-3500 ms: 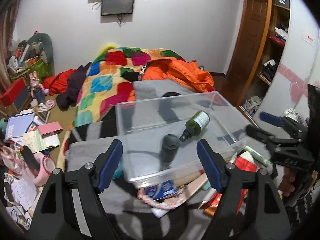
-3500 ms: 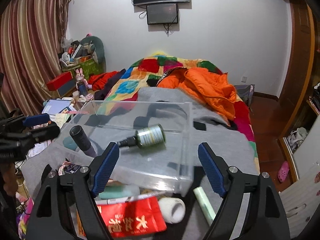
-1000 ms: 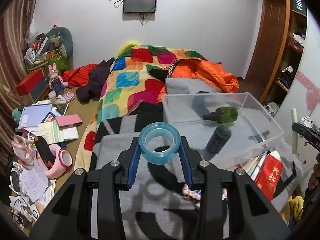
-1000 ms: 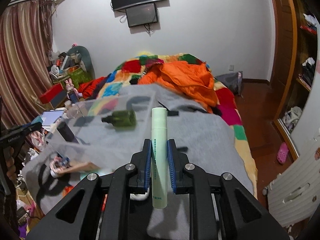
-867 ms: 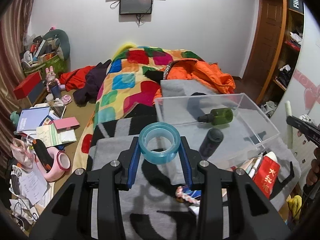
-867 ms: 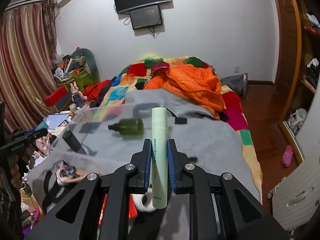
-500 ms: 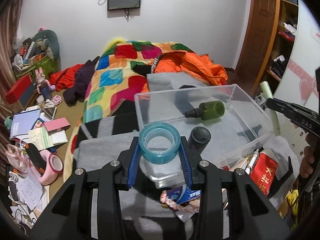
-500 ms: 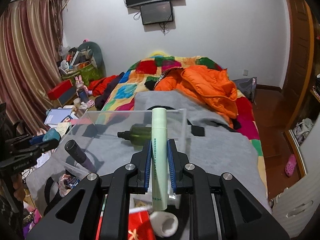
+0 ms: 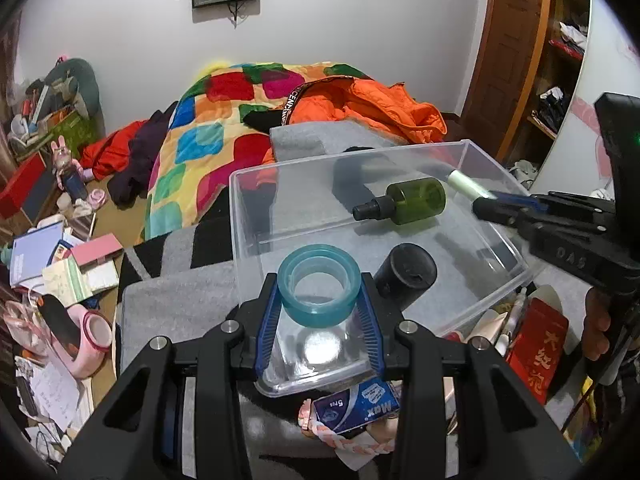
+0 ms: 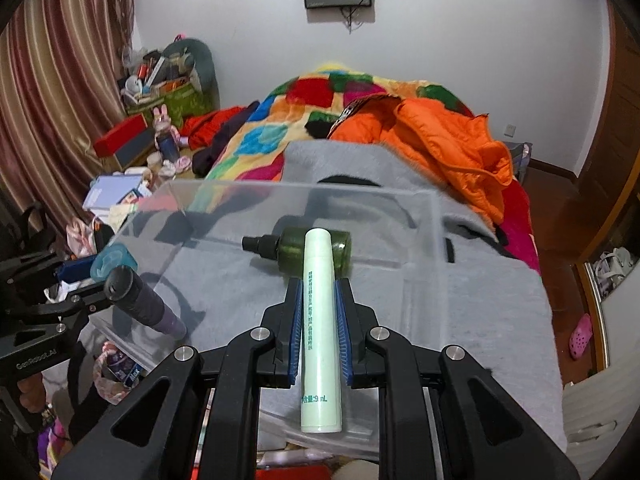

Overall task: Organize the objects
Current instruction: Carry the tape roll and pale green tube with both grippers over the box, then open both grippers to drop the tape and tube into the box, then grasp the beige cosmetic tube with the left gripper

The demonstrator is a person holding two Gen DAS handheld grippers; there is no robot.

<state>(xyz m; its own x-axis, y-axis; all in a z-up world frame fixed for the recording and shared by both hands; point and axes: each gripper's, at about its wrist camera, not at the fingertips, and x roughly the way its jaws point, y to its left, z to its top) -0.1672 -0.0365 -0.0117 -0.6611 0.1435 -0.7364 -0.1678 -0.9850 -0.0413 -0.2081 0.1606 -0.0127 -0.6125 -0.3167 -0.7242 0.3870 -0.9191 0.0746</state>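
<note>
Left wrist view, center: left claw (image 9: 320,308) clamps light, stiff tape roll (image 9: 318,290) by its sides; right claw (image 10: 318,312) pinches slick tube (image 10: 320,320) midway.

Black angular left gripper (image 9: 320,304), blue ribbed jaws, silver screws, white lettering

A clear bin (image 9: 496,168) sits on a blanket (image 9: 176,300) at the bed's foot. Inside lie a spray bottle (image 9: 408,202) toward the back and a dark cylinder (image 9: 406,274) nearer the front. A red packet (image 9: 538,344) lies beside the bin's right edge.
</note>
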